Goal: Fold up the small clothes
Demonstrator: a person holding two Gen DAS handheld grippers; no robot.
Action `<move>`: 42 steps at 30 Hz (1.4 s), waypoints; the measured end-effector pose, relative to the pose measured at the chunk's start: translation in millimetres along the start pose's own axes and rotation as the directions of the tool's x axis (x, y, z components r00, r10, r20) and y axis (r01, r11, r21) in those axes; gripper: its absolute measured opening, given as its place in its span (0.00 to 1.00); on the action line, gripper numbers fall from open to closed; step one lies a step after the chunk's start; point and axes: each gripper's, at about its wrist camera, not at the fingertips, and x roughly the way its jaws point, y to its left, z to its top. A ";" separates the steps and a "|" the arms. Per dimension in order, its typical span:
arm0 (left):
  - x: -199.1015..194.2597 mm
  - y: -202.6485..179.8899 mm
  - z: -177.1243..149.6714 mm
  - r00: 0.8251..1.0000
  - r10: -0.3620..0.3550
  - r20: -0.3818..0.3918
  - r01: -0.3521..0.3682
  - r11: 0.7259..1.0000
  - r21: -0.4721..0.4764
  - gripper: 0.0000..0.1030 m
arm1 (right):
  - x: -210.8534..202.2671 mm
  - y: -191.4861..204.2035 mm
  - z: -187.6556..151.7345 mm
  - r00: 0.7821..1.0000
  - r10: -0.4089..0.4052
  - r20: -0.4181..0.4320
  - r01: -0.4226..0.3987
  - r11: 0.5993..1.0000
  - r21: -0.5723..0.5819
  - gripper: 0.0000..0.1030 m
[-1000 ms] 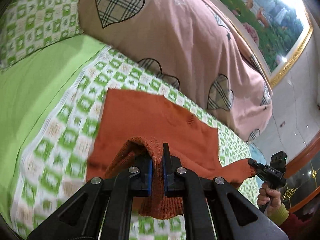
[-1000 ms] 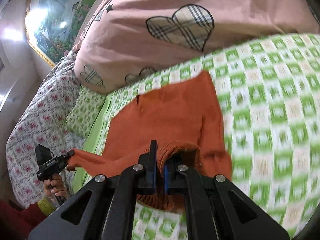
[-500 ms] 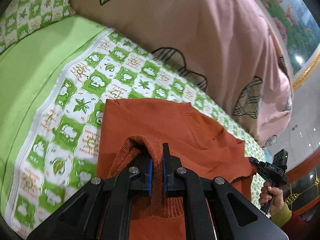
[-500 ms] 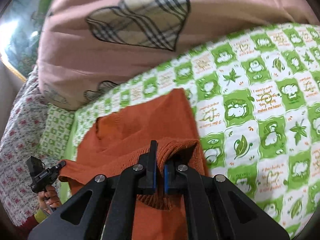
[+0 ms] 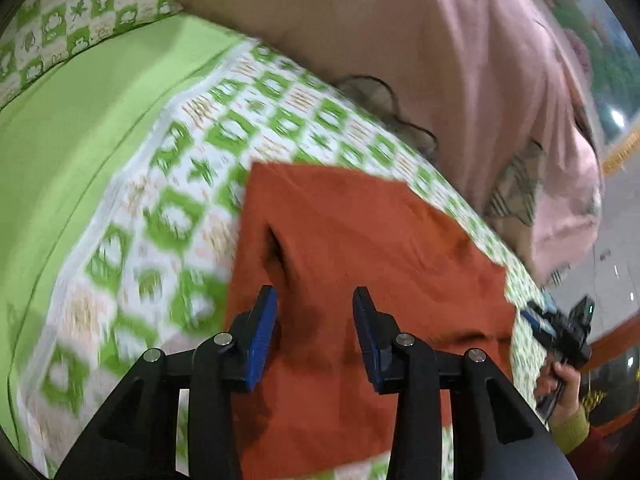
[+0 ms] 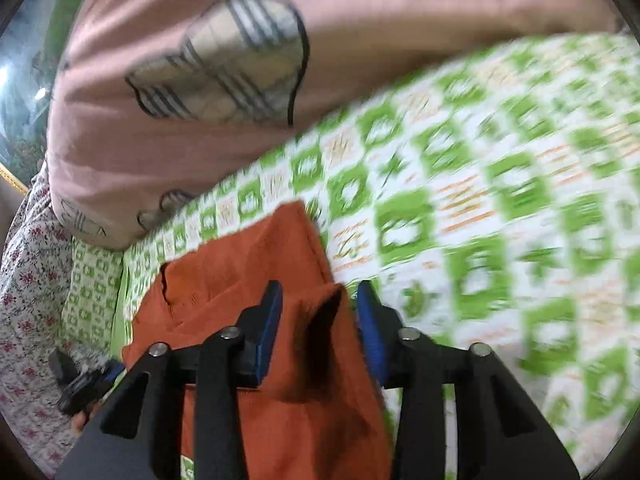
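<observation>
An orange knit garment (image 5: 360,264) lies folded over on the green-and-white checked bedsheet (image 5: 168,184). My left gripper (image 5: 314,312) is open just above the garment's near left part, with nothing between its blue pads. In the right wrist view my right gripper (image 6: 320,308) is open over the garment's (image 6: 248,280) right edge, where a raised fold of cloth stands loose between the jaws. The right gripper also shows far right in the left wrist view (image 5: 560,332), and the left gripper at the lower left in the right wrist view (image 6: 86,384).
A big pink quilt with plaid hearts (image 5: 420,52) lies piled behind the garment. A plain green sheet (image 5: 60,152) is at the left. A floral cover (image 6: 28,300) borders the bed in the right wrist view. A framed picture hangs on the wall (image 6: 20,100).
Both grippers were shut on the garment's ribbed hem and carried it forward over the body. Now both have opened and let go, and the folded garment lies on the bed.
</observation>
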 end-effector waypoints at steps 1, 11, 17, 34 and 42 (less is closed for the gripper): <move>-1.8 -6.4 -8.9 1.000 -0.018 -0.016 0.018 1.000 0.008 0.38 | -8.0 4.1 -4.3 1.000 0.018 0.010 -0.018 1.000 -0.016 0.40; 81.5 -66.9 -39.2 0.977 -0.026 -0.211 0.062 0.984 0.165 0.36 | 66.3 110.0 -104.2 0.918 -0.033 -0.395 -0.190 0.839 -0.510 0.36; 80.4 -42.6 43.0 0.997 0.053 -0.054 -0.046 0.992 0.118 0.36 | 83.4 90.4 -23.6 0.976 -0.118 -0.182 0.025 0.894 -0.447 0.31; 11.7 -3.5 18.1 0.991 0.131 0.037 -0.130 0.991 -0.022 0.39 | 27.2 64.6 -28.2 0.991 -0.103 -0.089 0.072 0.951 -0.302 0.34; -18.6 -12.5 -58.5 0.994 0.107 -0.036 -0.109 0.993 -0.045 0.40 | 2.0 33.8 -46.3 0.976 -0.199 -0.086 0.182 0.967 -0.176 0.34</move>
